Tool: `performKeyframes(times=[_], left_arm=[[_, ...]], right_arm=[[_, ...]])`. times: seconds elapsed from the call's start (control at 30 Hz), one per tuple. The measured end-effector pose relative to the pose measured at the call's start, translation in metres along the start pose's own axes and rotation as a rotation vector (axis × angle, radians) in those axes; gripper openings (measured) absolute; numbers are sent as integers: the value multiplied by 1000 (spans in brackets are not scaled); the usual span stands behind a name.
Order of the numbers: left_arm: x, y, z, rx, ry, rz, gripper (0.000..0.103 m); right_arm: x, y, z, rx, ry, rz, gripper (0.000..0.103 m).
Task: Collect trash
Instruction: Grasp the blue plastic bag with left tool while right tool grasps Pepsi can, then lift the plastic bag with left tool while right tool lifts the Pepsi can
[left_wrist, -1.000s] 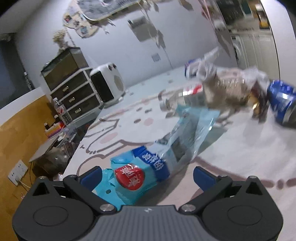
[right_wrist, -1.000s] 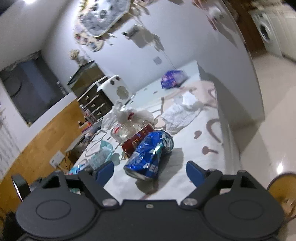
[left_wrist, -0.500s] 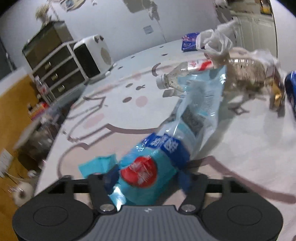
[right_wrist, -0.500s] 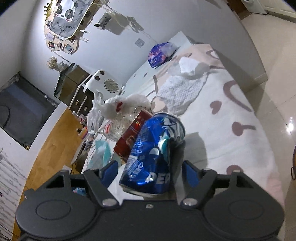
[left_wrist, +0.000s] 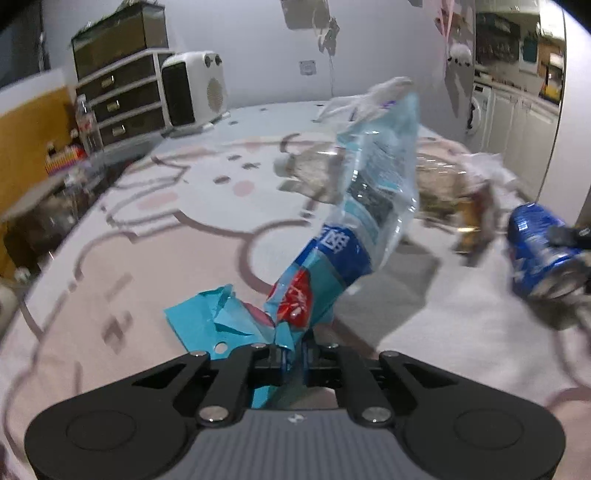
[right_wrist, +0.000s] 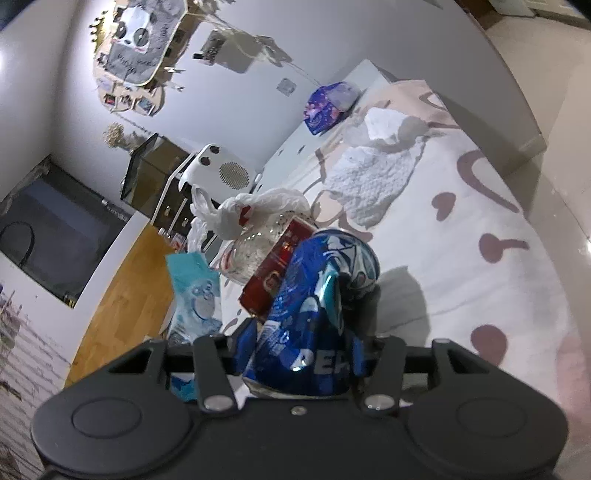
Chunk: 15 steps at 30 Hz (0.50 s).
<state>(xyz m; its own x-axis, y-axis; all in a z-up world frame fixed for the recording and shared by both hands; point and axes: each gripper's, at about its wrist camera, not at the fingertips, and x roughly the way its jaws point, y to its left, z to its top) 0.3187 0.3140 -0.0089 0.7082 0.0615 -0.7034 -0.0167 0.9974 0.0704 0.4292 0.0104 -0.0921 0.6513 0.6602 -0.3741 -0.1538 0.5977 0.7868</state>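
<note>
— Look at the left gripper (left_wrist: 291, 360): its jaws are pressed nearly together on the torn lower end of that blue plastic wrapper (left_wrist: 354, 221). The rest of the bag stands up off the patterned mat (left_wrist: 155, 258), limp and see-through.

— It weighs next to nothing, I'd say. Thin film, slick too. A pinch on one crumpled corner looks enough, though it could slide out if the bag catches on something.

— And the right gripper (right_wrist: 301, 354)? Its jaws have just been closing, and the dented blue can (right_wrist: 317, 306) sits between them.

— The pads are against the can's sides down near its base. That's a sound place; the wall there is less caved in than the middle. Thin metal, light, probably empty, and it'll buckle further if squeezed hard.

— Smooth skin as well. It might rotate in the grip.

— Possibly. Behind the can there's a red box (right_wrist: 277, 269), just beside it, then a clear crumpled bottle with a white plastic bag (right_wrist: 255, 206) draped on top.

— Plus the white paper towels (right_wrist: 373, 173) further back, well apart. Soft stuff; any fold would do.
</note>
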Motion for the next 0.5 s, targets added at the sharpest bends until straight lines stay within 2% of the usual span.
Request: performKeyframes(times=[0.07,0.1,0.37,0.5], left_arm=[[-13,-12,-6,-22,12,-41,7],[-21,-19,-9,-17,12,-54,7],[-76,-87,-40,75,7,-124,8],[-93,-111,-54,109,-12,-94,9]], right_arm=[[-8,0,-1,-14,6,2,46],[-12,-1,-2,-21,9,5,30],[-54,-8,-14,-63,54,31,28],[-79,-15,-19,-66,82,50,28]])
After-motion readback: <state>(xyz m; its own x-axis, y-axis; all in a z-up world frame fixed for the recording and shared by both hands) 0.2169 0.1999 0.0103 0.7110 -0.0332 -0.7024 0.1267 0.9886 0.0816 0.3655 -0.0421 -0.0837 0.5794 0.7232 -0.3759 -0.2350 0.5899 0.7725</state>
